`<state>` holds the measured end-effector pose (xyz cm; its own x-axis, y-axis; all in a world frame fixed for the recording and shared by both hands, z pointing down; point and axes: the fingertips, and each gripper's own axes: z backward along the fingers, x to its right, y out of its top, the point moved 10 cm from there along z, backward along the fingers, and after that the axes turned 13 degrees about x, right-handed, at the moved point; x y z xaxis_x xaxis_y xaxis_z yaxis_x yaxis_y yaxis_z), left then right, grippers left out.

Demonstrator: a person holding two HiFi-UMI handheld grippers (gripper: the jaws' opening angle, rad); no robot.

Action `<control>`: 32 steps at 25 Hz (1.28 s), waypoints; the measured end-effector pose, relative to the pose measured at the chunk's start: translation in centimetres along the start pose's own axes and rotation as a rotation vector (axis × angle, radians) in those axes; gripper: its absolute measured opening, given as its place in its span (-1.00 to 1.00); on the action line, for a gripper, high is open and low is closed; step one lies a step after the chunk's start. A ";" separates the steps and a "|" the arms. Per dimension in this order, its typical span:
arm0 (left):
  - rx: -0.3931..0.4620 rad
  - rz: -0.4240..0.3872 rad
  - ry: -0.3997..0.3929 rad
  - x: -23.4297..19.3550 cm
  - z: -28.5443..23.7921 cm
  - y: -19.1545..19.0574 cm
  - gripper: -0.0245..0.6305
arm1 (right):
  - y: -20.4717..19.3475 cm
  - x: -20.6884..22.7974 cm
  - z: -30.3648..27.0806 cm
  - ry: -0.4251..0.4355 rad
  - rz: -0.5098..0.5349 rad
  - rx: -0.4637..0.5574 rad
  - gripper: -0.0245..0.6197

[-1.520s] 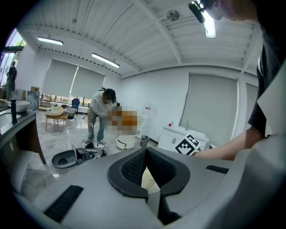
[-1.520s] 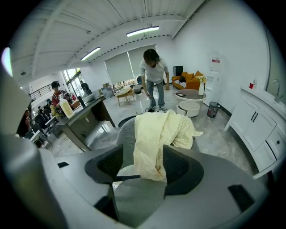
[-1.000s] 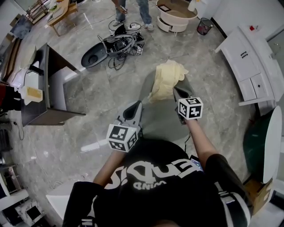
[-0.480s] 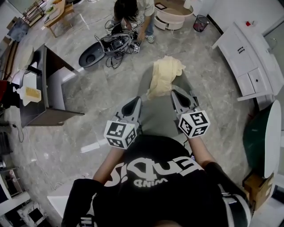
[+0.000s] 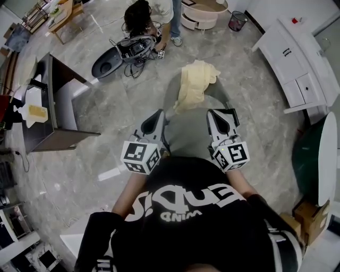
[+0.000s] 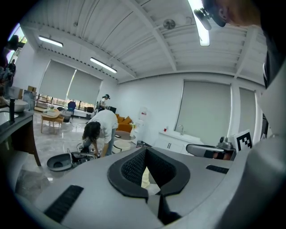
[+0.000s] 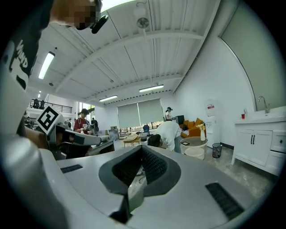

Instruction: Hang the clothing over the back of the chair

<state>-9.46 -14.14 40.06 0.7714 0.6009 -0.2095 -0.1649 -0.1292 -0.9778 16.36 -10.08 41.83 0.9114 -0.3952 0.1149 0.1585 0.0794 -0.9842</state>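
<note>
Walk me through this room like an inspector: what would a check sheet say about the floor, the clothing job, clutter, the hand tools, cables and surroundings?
Surface: grey stone floor; a grey chair stands on it.
Job's things: pale yellow clothing draped over the chair's back.
Clutter: opened machine shell on the floor, with a person bending beside it.
Grippers: left tool and right tool both shut, holding nothing, either side of the seat.
Cables: tangle by the machine shell.
Surroundings: dark desk at left, white cabinet at right, waste bin beyond.
</note>
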 end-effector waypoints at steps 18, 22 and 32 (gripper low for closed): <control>0.033 -0.030 0.026 -0.1 0.5 -0.6 -0.89 | -1.3 -0.3 0.0 -0.001 0.019 -0.039 -0.88; 0.027 -0.031 0.028 -0.1 0.5 -0.6 -0.88 | -1.3 -0.4 0.0 0.002 0.019 -0.053 -0.88; 0.022 -0.022 0.024 -0.1 0.2 -0.5 -0.89 | -1.5 0.1 -0.4 -0.007 0.010 -0.085 -0.88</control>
<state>-9.61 -13.98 40.61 0.7894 0.5844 -0.1881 -0.1608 -0.0988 -0.9820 16.07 -10.58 43.31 0.9153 -0.3886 0.1057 0.1171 0.0056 -0.9931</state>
